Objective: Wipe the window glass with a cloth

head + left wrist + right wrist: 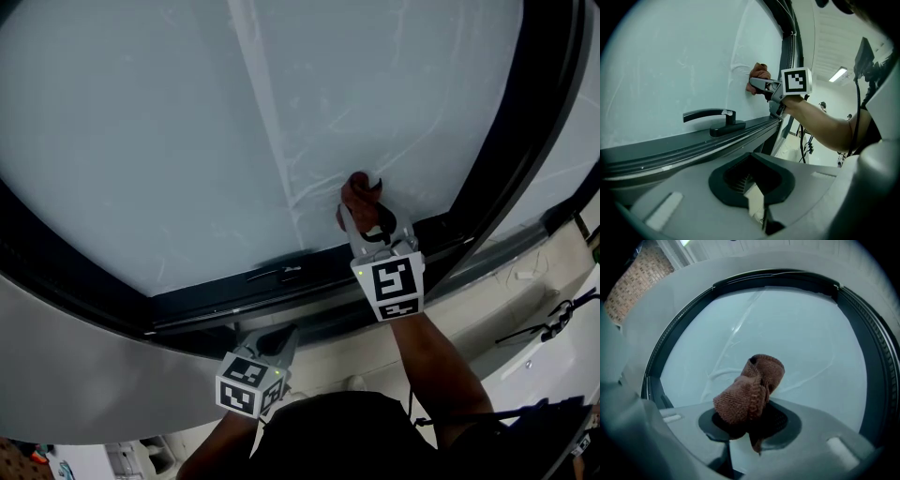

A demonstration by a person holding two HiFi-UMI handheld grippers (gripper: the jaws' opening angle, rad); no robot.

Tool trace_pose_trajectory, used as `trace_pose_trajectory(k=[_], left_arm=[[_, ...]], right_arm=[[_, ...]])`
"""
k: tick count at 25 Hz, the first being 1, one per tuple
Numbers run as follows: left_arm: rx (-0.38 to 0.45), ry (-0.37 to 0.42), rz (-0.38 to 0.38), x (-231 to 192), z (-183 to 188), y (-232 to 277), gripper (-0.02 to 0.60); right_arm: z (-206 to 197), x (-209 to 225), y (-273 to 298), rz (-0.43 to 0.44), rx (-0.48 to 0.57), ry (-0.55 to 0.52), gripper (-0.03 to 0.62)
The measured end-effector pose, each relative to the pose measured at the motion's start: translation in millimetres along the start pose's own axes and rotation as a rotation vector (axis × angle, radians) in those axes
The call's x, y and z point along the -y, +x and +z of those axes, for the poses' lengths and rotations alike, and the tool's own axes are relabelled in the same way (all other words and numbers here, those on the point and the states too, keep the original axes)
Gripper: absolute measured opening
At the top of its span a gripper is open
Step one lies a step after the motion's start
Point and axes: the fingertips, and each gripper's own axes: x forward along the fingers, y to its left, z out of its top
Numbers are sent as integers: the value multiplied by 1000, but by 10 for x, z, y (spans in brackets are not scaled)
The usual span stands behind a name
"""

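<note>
Mostly free pane: the window glass [187,141] ran wide above and to the left, and the dark frame [487,202] closed it off just below the cloth. The right gripper [370,220] was clamped on the bunched brown cloth [359,192], pressed against the glass. The left gripper [281,339] sat below the frame, jaws together and empty, facing the black handle [712,119].

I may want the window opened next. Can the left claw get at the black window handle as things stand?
Probably yes. The window handle lies ahead of the left claw, nothing between them; the right claw holds the cloth farther along. The left claw looks shut, so it must open first.
</note>
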Motion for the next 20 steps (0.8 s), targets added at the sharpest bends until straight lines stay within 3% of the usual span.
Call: trace_pose_trajectory(k=[20], left_arm=[[-6,-9,-9,34,-58,6,17]], right_arm=[[-1025,-360,-40,28,-174,-5,106]])
